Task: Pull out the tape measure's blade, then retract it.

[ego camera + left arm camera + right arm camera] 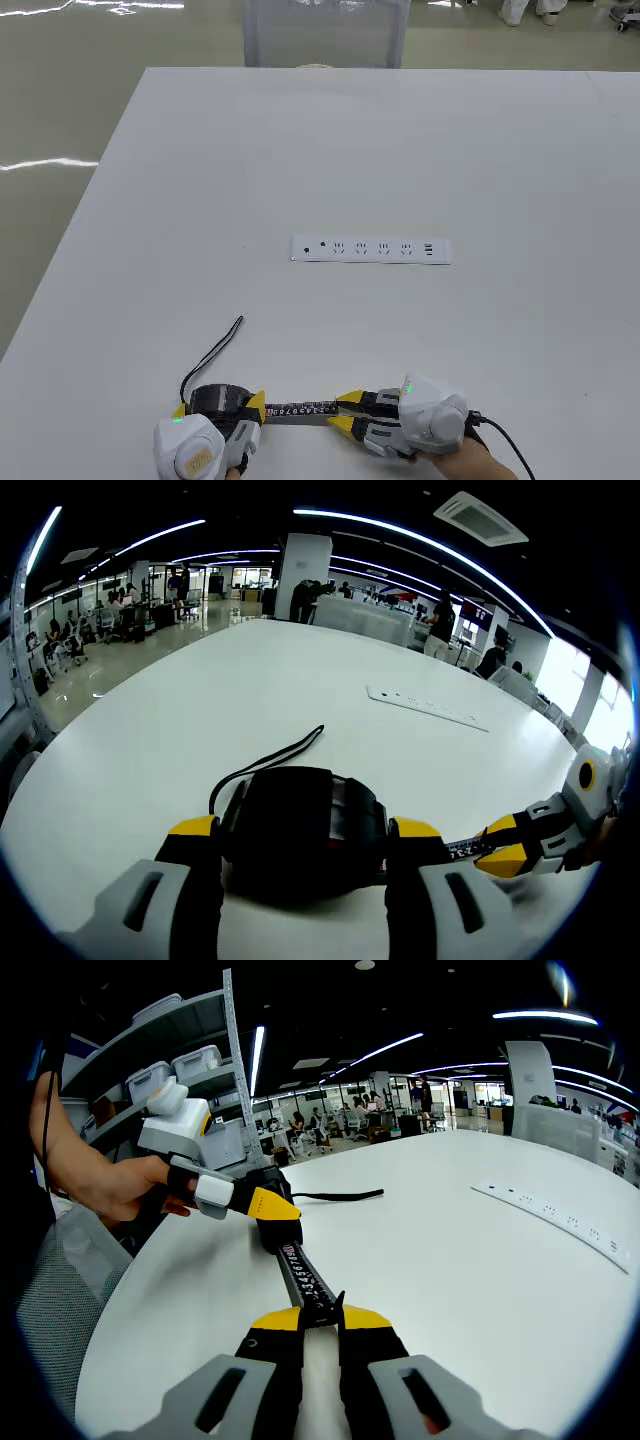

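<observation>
A black tape measure (300, 825) lies on the white table near its front edge, and my left gripper (303, 832) is shut on its case (218, 401). A black wrist strap (212, 352) trails from it away from me. A short length of dark blade with white numbers (298, 409) runs out to the right. My right gripper (320, 1316) is shut on the blade's end (322, 1309); its yellow tips (350, 399) show in the head view. The blade (302, 1275) runs straight from the case (270, 1230) to my right jaws, low over the table.
A white power strip (371, 249) lies flat in the middle of the table (400, 150), well beyond the grippers. A grey chair back (325, 32) stands at the far edge. A black cable (510, 440) trails from the right gripper.
</observation>
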